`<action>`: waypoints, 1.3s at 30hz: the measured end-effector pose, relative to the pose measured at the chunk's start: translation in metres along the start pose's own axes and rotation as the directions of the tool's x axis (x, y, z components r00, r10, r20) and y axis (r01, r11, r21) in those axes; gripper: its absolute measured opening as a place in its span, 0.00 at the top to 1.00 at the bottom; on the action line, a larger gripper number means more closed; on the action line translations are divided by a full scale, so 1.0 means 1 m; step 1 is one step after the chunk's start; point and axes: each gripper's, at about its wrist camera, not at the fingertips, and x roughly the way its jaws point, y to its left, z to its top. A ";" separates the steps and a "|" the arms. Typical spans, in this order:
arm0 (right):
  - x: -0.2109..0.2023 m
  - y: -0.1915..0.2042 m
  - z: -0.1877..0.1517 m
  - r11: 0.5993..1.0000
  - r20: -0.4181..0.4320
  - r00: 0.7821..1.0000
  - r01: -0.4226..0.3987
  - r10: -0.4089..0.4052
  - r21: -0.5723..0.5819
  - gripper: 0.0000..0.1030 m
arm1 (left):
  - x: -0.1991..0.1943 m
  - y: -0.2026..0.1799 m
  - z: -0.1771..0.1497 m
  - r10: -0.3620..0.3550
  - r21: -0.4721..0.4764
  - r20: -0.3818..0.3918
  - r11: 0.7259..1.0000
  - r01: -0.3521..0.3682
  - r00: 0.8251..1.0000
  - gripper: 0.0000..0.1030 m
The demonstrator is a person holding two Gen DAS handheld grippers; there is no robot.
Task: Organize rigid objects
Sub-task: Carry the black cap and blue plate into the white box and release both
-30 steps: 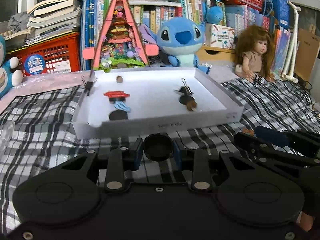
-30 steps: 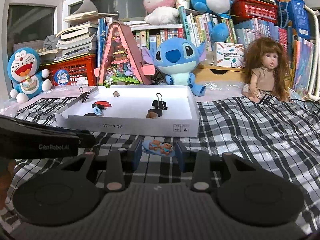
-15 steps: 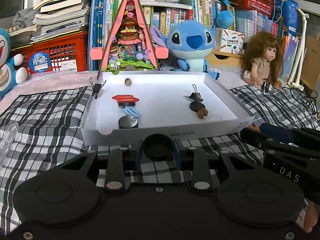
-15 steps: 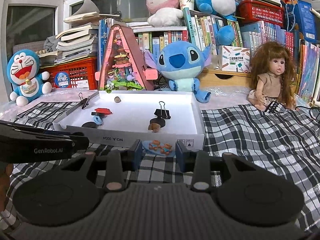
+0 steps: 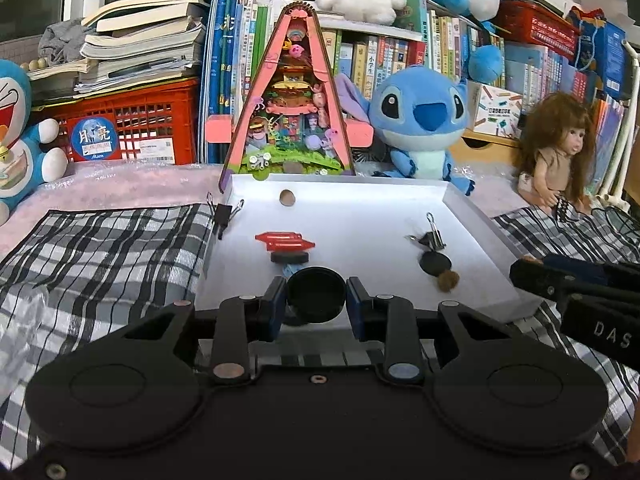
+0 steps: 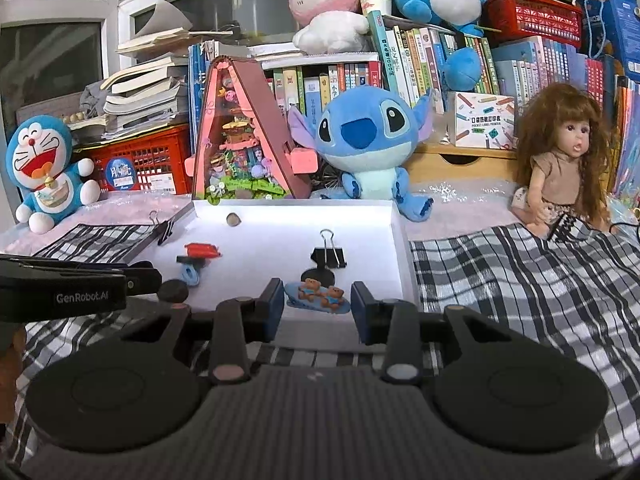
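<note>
On left gripper [image 6: 172, 290]: "GenRobot.AI"; right gripper [image 5: 520, 274]: "DAS".

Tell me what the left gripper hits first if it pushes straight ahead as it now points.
Probably the flat black round disc under the red clip in the white tray; the left gripper already holds a black round cap. Depth is uncertain.

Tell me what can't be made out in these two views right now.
- Left wrist view: the blue clip is mostly hidden behind the black disc held in the left tool.
- Right wrist view: the round black piece is half hidden behind the bear clip.
- Both views: the white tray near wall is covered by the tools.
</note>
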 end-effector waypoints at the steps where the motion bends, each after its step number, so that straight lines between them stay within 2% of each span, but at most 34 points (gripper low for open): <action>1: 0.002 0.000 0.003 1.000 -0.001 1.000 -0.002 0.002 -0.001 0.59 | 0.002 0.001 0.003 -0.003 -0.004 -0.002 1.000 0.003 1.000 0.71; 6: 0.018 -0.005 0.021 0.999 -0.024 0.999 -0.036 0.036 0.015 0.59 | 0.016 0.009 0.020 -0.017 -0.026 -0.023 1.000 0.016 1.000 0.71; 14: 0.050 -0.016 0.052 0.997 -0.085 0.995 -0.045 0.050 0.062 0.59 | 0.041 0.022 0.051 -0.039 -0.084 -0.058 0.996 0.034 0.998 0.71; 20: 0.075 -0.023 0.072 0.995 -0.130 0.990 -0.035 0.047 0.099 0.59 | 0.065 0.025 0.066 -0.022 -0.061 -0.087 0.998 0.017 0.996 0.71; 24: 0.092 -0.028 0.082 0.992 -0.159 0.986 -0.027 0.047 0.123 0.59 | 0.087 0.031 0.077 -0.011 -0.082 -0.111 0.997 0.002 0.994 0.71; 28: 0.111 -0.030 0.088 0.991 -0.178 0.983 -0.023 0.046 0.132 0.59 | 0.106 0.036 0.080 0.017 -0.093 -0.125 0.995 -0.029 0.992 0.71; 39: 0.154 -0.018 0.081 0.996 -0.228 0.973 -0.025 0.044 0.085 0.59 | 0.141 0.034 0.074 0.044 -0.091 -0.159 0.994 -0.059 0.986 0.71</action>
